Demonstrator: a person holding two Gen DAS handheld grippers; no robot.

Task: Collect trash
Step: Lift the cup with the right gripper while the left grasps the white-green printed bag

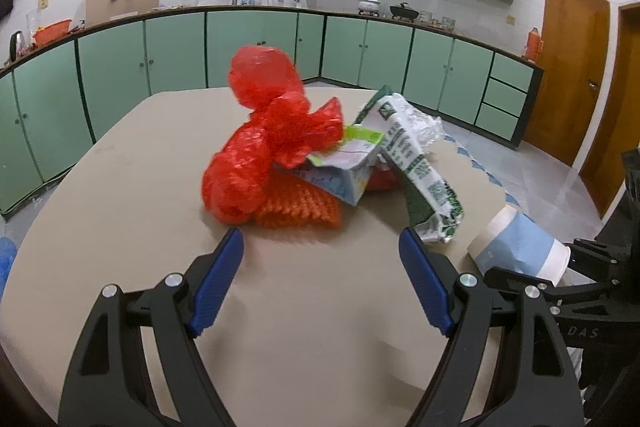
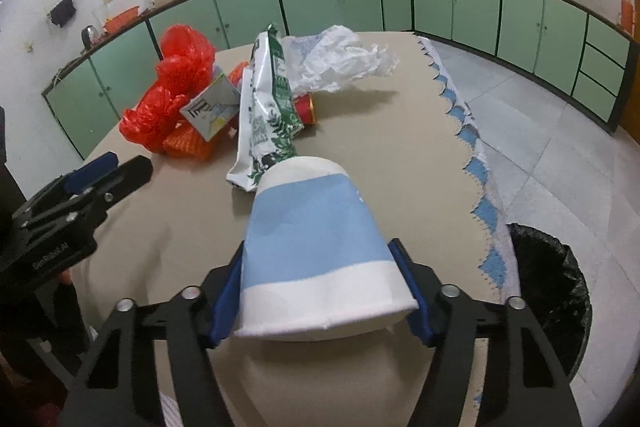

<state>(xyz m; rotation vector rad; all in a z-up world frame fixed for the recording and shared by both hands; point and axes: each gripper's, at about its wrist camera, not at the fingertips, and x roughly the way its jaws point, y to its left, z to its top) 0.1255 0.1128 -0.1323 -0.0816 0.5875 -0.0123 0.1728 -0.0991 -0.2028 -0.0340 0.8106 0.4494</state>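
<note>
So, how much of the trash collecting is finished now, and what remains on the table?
Nothing visibly collected yet; the bin's inside cannot be seen. In hand: the right gripper has its pads against the blue and white paper cup, lying on its side on the table. Left: the red plastic bag, orange net, small carton, green and white wrapper, white crumpled plastic. The left gripper is open, empty.

trash pile point(image 1: 304, 155) mid-table point(image 1: 120, 227) | cup point(image 2: 320, 247) nearer | bin point(image 2: 560, 291) right of table
</note>
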